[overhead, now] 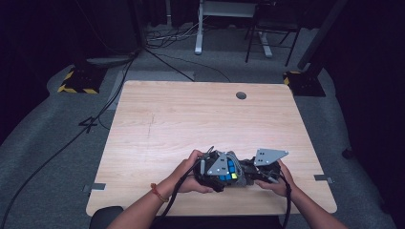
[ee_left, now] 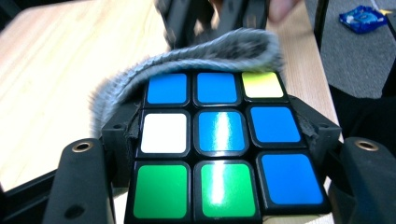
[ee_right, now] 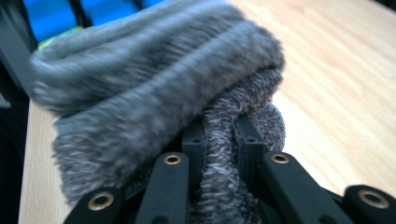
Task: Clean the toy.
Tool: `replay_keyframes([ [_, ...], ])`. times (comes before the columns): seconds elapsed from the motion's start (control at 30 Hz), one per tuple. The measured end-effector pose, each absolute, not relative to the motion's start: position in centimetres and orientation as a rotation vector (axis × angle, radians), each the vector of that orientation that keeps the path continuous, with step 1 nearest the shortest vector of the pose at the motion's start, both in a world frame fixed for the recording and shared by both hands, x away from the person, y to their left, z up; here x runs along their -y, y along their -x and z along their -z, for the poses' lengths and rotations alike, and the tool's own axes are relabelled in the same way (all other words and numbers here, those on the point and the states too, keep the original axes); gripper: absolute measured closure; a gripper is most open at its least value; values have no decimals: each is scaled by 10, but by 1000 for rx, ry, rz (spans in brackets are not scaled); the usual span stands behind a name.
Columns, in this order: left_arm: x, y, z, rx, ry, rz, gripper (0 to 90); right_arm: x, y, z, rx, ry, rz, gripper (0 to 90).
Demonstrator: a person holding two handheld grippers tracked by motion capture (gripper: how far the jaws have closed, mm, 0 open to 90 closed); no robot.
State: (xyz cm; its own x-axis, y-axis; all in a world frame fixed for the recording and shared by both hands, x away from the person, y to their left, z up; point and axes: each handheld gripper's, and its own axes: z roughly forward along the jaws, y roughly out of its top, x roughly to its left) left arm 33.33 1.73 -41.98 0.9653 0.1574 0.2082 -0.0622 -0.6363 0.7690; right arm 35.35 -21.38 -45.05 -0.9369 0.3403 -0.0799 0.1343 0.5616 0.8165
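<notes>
A Rubik's cube (ee_left: 219, 154), its facing side showing blue, green, white and yellow tiles, sits clamped between the jaws of my left gripper (ee_left: 217, 135). A fuzzy grey cloth (ee_left: 210, 51) drapes over the cube's far edge. My right gripper (ee_right: 219, 130) is shut on a fold of that cloth (ee_right: 154, 84), which is bunched against the cube. In the high view both hands hold the left gripper (overhead: 228, 174) and the right gripper (overhead: 248, 169) together over the cube (overhead: 230, 170), near the table's front edge.
The wooden table (overhead: 191, 114) has a round cable hole (overhead: 241, 95) at the back right. Beyond it are a desk leg (overhead: 198, 28), a chair frame (overhead: 270, 33) and floor cables (overhead: 71, 138). A blue packet (ee_left: 363, 18) lies on the carpet.
</notes>
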Motion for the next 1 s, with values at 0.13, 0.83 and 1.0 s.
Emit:
replay_keyframes([
  [0.13,-25,-338,414,-98,-2209,-338,334,209,-350,456,-2624,-365,-1277,786],
  [0.83,-16,-331,421,-43,-2241,-380,334,216,-353,443,-2531,-410,-1349,787],
  [1.0,-21,-336,419,-77,-2221,-362,334,213,-351,452,-2574,-386,-1309,787],
])
